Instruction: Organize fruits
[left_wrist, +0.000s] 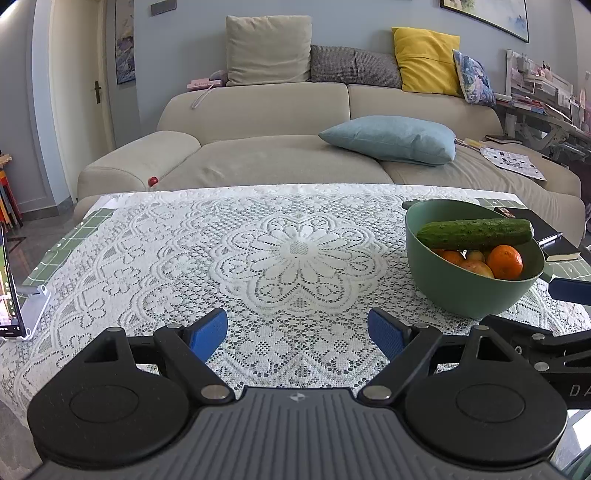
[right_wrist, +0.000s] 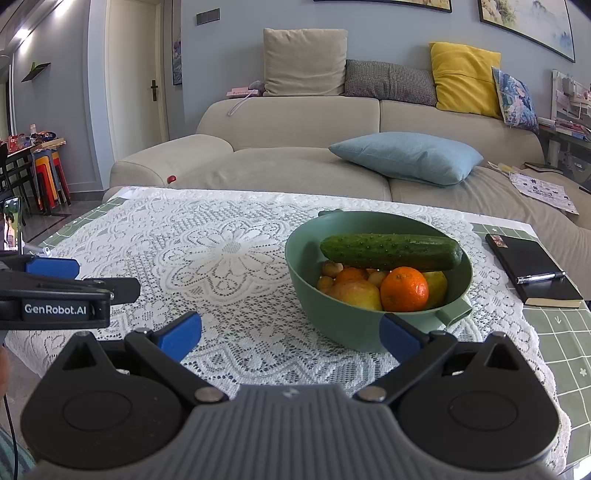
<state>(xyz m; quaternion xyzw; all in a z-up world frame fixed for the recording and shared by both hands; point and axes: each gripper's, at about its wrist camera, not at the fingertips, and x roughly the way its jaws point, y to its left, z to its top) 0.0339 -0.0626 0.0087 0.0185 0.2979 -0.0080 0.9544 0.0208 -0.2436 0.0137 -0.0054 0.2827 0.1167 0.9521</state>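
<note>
A green bowl (right_wrist: 343, 328) stands on the lace tablecloth (right_wrist: 229, 243), right of centre. A cucumber (right_wrist: 390, 251) lies across its top. Under it sit an orange (right_wrist: 404, 289), an apple (right_wrist: 356, 295), another orange and small brownish fruits. In the left wrist view the bowl (left_wrist: 469, 291) with the cucumber (left_wrist: 475, 233) is at the right. My left gripper (left_wrist: 297, 334) is open over bare lace, left of the bowl. My right gripper (right_wrist: 290, 334) is open, with nothing between its fingers, just short of the bowl's near side.
A black notebook (right_wrist: 532, 269) with a pen lies right of the bowl. A phone on a stand (left_wrist: 11, 291) is at the table's left edge. A beige sofa (left_wrist: 280, 122) with cushions stands behind the table. The other gripper shows at each view's side.
</note>
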